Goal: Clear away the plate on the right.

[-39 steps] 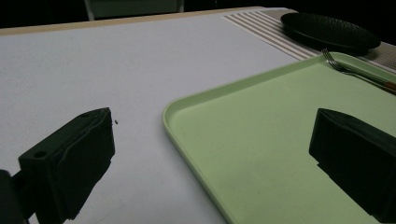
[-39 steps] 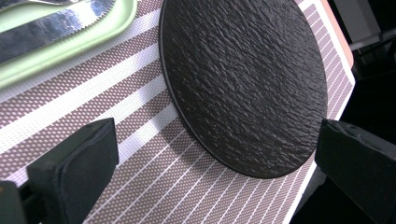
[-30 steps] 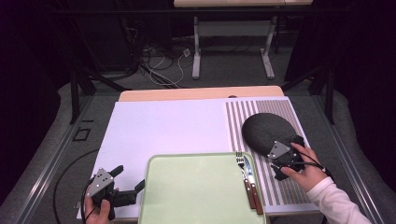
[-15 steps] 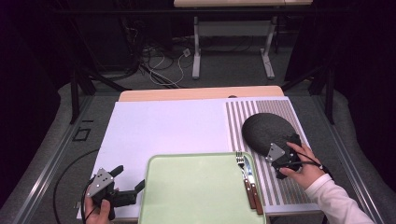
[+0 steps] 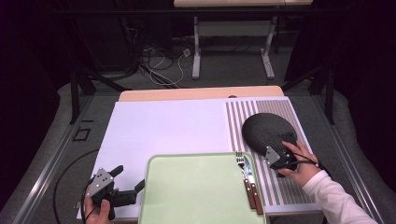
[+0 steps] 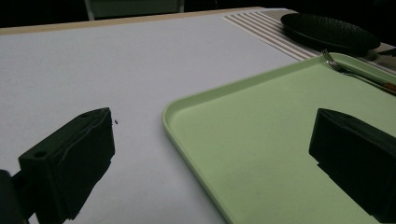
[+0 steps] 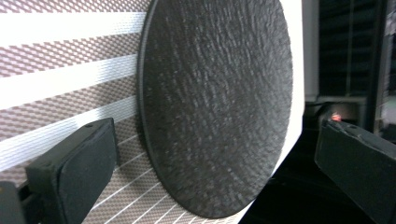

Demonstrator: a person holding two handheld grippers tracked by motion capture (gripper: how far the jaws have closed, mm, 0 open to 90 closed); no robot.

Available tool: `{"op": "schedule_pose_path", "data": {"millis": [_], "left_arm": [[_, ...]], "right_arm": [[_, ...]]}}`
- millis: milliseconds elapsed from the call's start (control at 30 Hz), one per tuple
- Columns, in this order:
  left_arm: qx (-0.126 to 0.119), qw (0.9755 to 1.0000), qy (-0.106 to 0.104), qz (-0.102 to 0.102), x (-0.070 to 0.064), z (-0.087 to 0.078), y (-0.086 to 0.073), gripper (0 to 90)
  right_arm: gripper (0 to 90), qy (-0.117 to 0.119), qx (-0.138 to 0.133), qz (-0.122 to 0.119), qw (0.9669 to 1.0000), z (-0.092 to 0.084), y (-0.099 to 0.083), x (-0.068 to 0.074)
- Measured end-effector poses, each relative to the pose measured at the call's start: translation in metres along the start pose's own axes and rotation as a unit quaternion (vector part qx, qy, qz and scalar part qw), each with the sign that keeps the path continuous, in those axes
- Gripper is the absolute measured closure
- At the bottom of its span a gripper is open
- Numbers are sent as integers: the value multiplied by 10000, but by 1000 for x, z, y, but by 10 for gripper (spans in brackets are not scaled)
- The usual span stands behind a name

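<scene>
The right gripper (image 5: 284,151) hovers at the plate's (image 5: 266,131) near edge, jaws wide, holding nothing. The left gripper (image 5: 128,183), jaws wide and empty, straddles the tray's (image 5: 196,191) near-left rim.

Lab: floor cables (image 5: 159,65), dark curtained surround.

White sheet (image 5: 163,126) ahead of my left gripper (image 5: 128,183) is open for passage; green tray (image 5: 196,196) rim blocks its right side, fork (image 5: 243,163) lies between tray centre and black plate (image 5: 267,130).
</scene>
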State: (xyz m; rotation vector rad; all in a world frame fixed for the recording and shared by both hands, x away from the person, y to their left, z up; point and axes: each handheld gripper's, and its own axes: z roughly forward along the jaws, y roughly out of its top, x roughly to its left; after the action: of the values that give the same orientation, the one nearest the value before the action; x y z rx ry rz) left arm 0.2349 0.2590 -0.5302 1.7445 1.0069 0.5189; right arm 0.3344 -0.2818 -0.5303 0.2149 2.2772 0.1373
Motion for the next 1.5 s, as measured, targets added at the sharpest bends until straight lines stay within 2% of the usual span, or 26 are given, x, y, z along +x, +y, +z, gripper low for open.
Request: {"op": "schedule_pose_path", "data": {"millis": [33, 100, 133, 200, 233, 300, 333, 400, 500, 533, 600, 667, 700, 733, 767, 800, 867, 900, 1100, 1167, 1200, 1267, 1333, 1367, 1400, 1500], "left_arm": [[-3, 10000, 2, -2, 0, 0, 0, 4], [-14, 10000, 4, -21, 0, 0, 0, 4], [-13, 10000, 3, -22, 0, 0, 0, 4], [-10, 10000, 0, -24, 0, 0, 0, 4], [-7, 10000, 1, -20, 0, 0, 0, 4], [-8, 10000, -1, -23, 0, 0, 0, 4], [-13, 10000, 0, -30, 0, 0, 0, 4], [-14, 10000, -1, -33, 0, 0, 0, 4], [-4, 10000, 3, -26, 0, 0, 0, 4], [8, 10000, 5, -5, 1, 0, 0, 4], [9, 10000, 3, -8, 1, 0, 0, 4], [10, 10000, -2, -27, 0, 0, 0, 4], [9, 10000, -4, -26, 0, 0, 0, 4], [8, 10000, -4, -26, 0, 0, 0, 4], [11, 10000, -2, -23, 0, 0, 0, 4], [7, 10000, -3, -19, 0, 1, 0, 4], [12, 10000, -2, -18, 0, 1, 0, 4], [10, 10000, -2, -19, 0, 1, 0, 4], [14, 10000, -3, -19, 0, 1, 0, 4], [14, 10000, -9, -20, 0, 1, 0, 4], [18, 10000, -8, -20, 0, 1, 0, 4], [24, 10000, -7, -22, 0, 1, -1, 4], [24, 10000, -8, -25, 0, 1, -1, 4], [23, 10000, -11, -23, 0, 1, -1, 4], [27, 10000, -10, -21, 0, 1, -1, 5], [27, 10000, -6, -6, 1, 1, 0, 4]], "right_arm": [[0, -82, -46, -125, 9999, 2, 0, -1], [0, -127, -87, -45, 9999, 3, 1, 0], [0, -86, -3, -180, 9998, 3, 2, -2], [0, -180, -86, -124, 9997, 5, 2, 1], [0, -180, -169, -254, 9994, 8, 2, 0], [0, -214, -127, -296, 9993, 9, 2, 0], [0, -180, 7, -374, 9991, 9, 2, -1], [0, -289, -172, -300, 9990, 14, 1, 1], [0, -300, -82, -501, 9983, 15, 1, 0], [0, -321, -140, -504, 9981, 16, 1, 0], [0, -343, -19, -493, 9982, 16, 2, 2], [0, -484, -275, -614, 9966, 21, 0, 1], [0, -454, -154, -558, 9973, 20, 1, 2], [0, -375, 71, -635, 9973, 18, 2, 1], [0, -394, 111, -712, 9966, 18, 3, 0], [0, -494, -77, -698, 9963, 22, 1, 1], [0, -528, -99, -752, 9957, 23, 1, 1], [0, -511, -15, -703, 9962, 23, 1, 2], [0, -456, 30, -724, 9963, 25, 2, 0], [0, -632, -316, -696, 9951, 31, 0, 1], [0, -503, -96, -688, 9963, 29, 1, 1], [0, -504, -123, -725, 9960, 30, 1, 0], [0, -471, -5, -750, 9961, 29, 1, -1], [0, -560, -239, -741, 9954, 33, 0, -1], [0, -450, 19, -673, 9967, 30, 1, 0], [0, -489, -145, -778, 9957, 34, 1, -1]]}}
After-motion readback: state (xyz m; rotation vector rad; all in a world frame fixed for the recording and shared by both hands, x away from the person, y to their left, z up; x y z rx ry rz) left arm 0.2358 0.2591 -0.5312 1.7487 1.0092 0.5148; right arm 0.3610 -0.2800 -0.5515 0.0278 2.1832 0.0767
